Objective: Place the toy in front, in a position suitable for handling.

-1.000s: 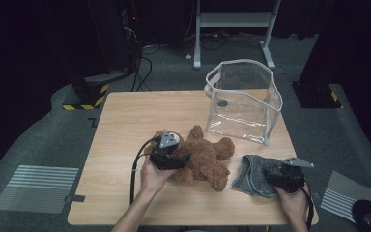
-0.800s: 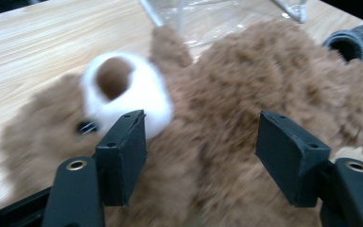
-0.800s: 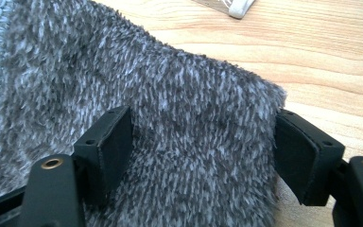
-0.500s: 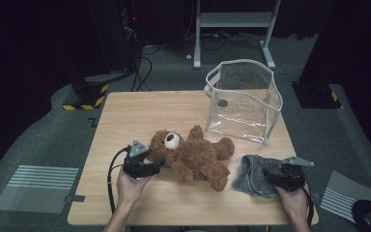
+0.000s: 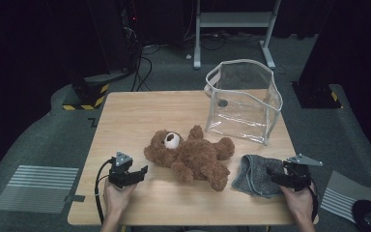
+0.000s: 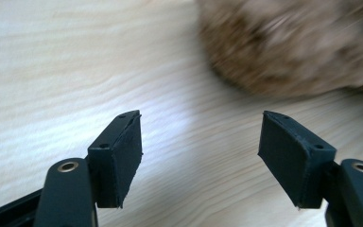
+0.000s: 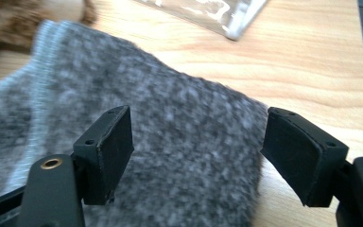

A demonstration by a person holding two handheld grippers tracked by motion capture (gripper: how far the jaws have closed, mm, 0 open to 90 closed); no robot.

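Grey cloth (image 7: 170, 156) under open right fingers (image 7: 111, 151), brown teddy (image 5: 191, 157) beside

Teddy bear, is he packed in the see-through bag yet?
Not yet. The teddy bear lies on the table, outside the clear bag. The left tongs hang open beside him, holding nothing. The right tongs hang open over the grey cloth. All the packing remains.
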